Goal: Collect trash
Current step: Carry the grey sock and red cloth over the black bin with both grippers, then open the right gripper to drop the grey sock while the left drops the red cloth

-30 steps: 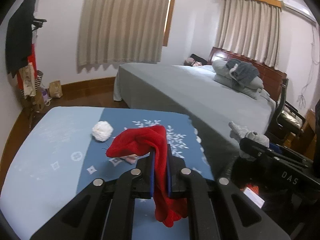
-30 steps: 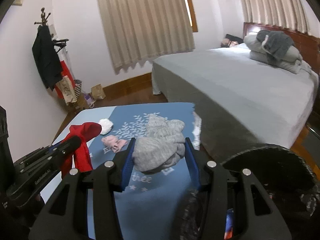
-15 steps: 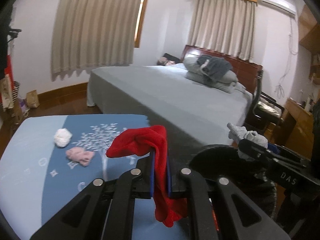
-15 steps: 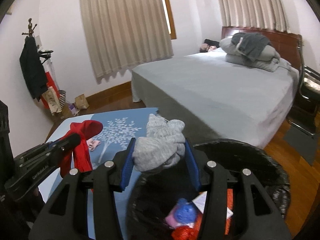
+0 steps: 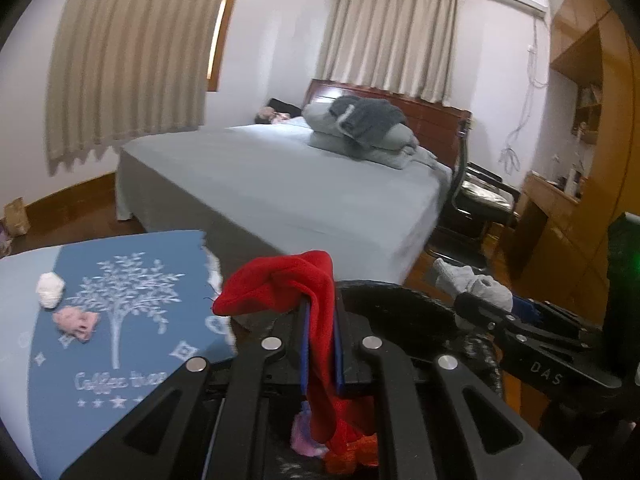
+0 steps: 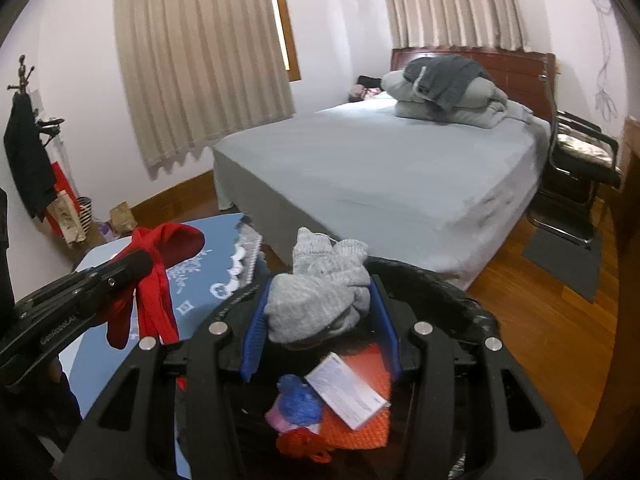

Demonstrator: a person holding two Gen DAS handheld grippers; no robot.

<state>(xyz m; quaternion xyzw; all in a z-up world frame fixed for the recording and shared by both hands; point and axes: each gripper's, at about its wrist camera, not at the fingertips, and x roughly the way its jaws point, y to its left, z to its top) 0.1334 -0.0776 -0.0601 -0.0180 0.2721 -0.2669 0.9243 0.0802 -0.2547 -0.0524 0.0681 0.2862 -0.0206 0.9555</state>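
Two tools are hovering over the black bin (image 6: 472,312), each one clamping a piece of cloth. Inside the bin, directly below the tools, an orange mesh piece (image 6: 360,424), a white card (image 6: 346,394) and a blue crumpled scrap (image 6: 298,402) are lying in a heap. The left tool (image 5: 320,344) is pinching a red cloth (image 5: 296,284) tight between its blue pads; the cloth is soft and limp, its long axis running up and down, one end drooping into the bin and the upper end folding over toward the tabletop side. The right tool (image 6: 318,312) is gripping a grey knitted bundle (image 6: 320,296), ribbed and bunched, its two rounded ends pointing up and away from the bin toward the bed (image 6: 400,168).

Compared with a second ago, both tools are now sitting above the bin's opening instead of above the blue tabletop (image 5: 120,320), and the grips are unchanged.

Left of the bin, a pink scrap (image 5: 76,320) and a white ball (image 5: 50,290) are lying on the tabletop's tree print, close together. Beyond the bin, the bed is carrying folded grey bedding (image 6: 444,92) at its headboard end.
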